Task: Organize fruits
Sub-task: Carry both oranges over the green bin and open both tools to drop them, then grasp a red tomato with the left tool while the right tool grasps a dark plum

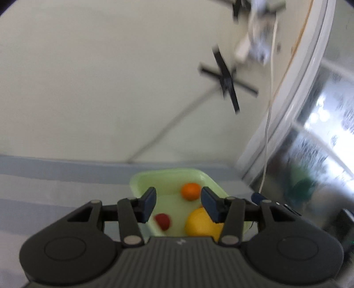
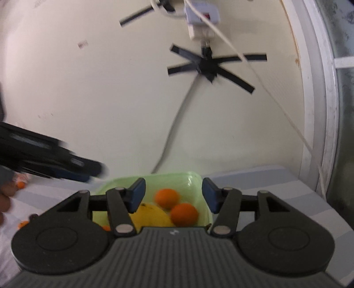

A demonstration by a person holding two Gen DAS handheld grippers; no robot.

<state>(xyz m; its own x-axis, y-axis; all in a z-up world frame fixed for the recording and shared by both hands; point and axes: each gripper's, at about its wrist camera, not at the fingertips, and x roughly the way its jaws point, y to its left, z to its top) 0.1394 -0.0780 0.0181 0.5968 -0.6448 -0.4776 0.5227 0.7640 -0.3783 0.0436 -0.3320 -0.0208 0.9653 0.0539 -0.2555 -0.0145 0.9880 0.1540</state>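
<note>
A light green tray (image 1: 168,175) stands on the striped cloth near the wall. In the left wrist view it holds an orange (image 1: 190,191), a small red fruit (image 1: 163,221) and a large yellow fruit (image 1: 199,223). My left gripper (image 1: 178,202) hovers over the tray, open, with nothing between its pads. The right wrist view shows the same tray (image 2: 154,177) with two oranges (image 2: 166,197) (image 2: 184,214) and the yellow fruit (image 2: 150,215). Above them my right gripper (image 2: 173,195) stands open and holds nothing. The left gripper (image 2: 95,171) reaches in from the left, blurred.
Small orange fruits (image 2: 21,183) (image 2: 23,224) lie on the cloth left of the tray, beside a person's hand (image 2: 4,199). Behind the tray rises a cream wall with black tape (image 2: 208,64), a grey cable and a white power strip (image 2: 202,15). A window frame (image 2: 318,110) bounds the right.
</note>
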